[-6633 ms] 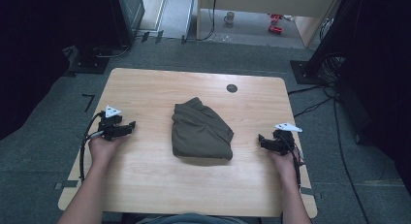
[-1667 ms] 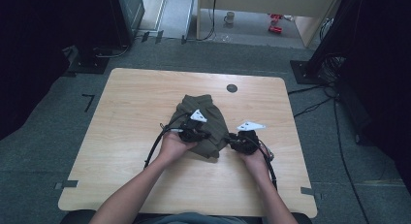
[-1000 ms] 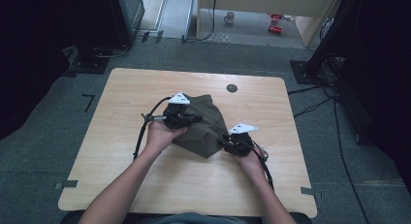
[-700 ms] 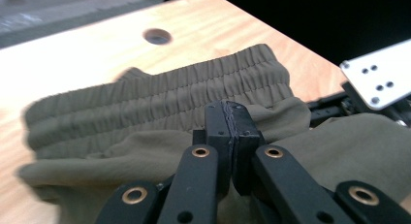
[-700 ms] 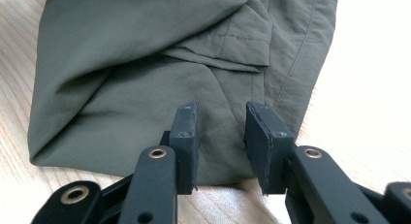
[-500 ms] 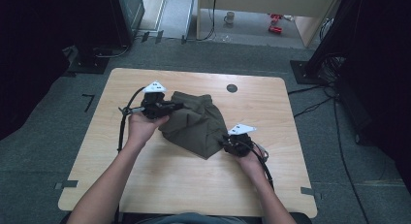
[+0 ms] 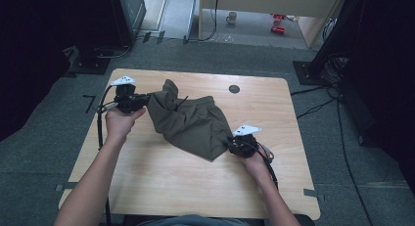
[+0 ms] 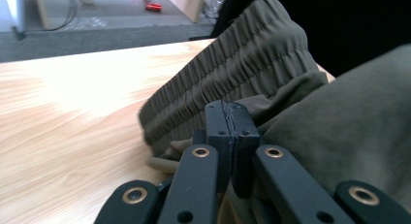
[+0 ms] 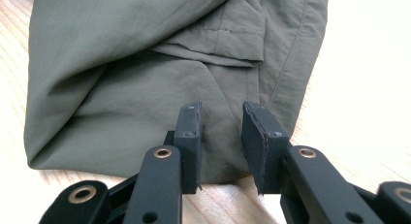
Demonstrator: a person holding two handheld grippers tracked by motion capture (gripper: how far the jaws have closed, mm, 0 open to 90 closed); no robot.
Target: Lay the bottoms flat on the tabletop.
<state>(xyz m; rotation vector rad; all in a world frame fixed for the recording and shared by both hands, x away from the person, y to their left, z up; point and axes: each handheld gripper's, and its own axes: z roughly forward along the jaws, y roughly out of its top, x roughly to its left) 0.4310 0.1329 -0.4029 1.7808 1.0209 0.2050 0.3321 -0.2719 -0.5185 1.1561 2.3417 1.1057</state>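
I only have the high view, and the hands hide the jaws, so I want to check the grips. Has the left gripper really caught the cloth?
Observer: Yes. The left gripper is shut on a fold of the olive garment, beside its gathered waistband.
Operator: And the right one?
Observer: The right gripper is open. Its jaws have just been closing, with the garment's edge in the gap, but the pads are not pressing on it.
Operator: Any detail near that edge?
Observer: A stitched pocket flap lies just beyond the jaws.
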